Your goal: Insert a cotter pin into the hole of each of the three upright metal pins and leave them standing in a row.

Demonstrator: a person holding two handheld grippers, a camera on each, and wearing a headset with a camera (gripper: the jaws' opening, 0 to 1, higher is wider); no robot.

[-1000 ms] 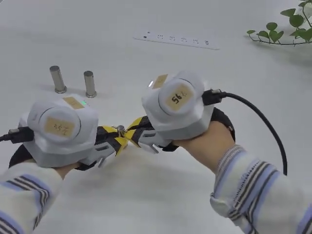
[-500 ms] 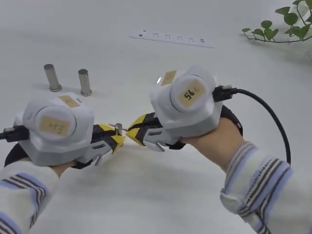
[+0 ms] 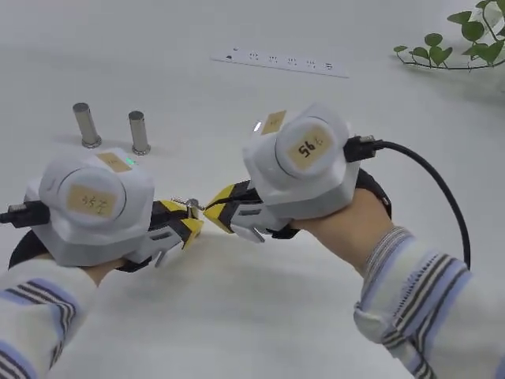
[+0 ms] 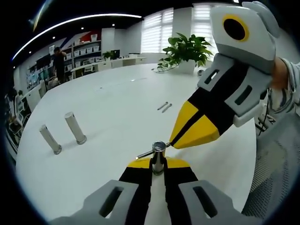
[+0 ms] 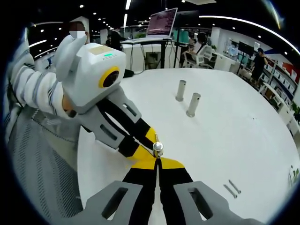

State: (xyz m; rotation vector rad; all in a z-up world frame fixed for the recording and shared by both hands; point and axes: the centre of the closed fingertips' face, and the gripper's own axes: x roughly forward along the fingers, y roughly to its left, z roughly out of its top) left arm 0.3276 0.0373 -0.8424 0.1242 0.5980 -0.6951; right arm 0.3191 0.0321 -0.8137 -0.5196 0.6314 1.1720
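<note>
- So, the left gripper (image 4: 158,165) is clamped shut on a short, shiny cylindrical metal pin (image 4: 158,150), which is gripped by its lower body with the rounded head left poking up.
- A thin wire cotter pin (image 4: 146,153) is threaded through the hole just under that head and sticks out on both sides.
- The right gripper (image 5: 157,162) is pinched closed on one end of the cotter pin, with its yellow wedge tips brought nose to nose with the left one's.
- One upright pin (image 3: 83,125) and a second upright pin (image 3: 138,132), both smooth steel, are stood side by side on the matte white table (image 3: 237,316), well apart from the grippers.
- Two spare cotter pins (image 4: 163,107) are laid flat further out.
- A flat white power strip (image 3: 280,63) and a leafy plant (image 3: 465,35) are parked at the far edge.
</note>
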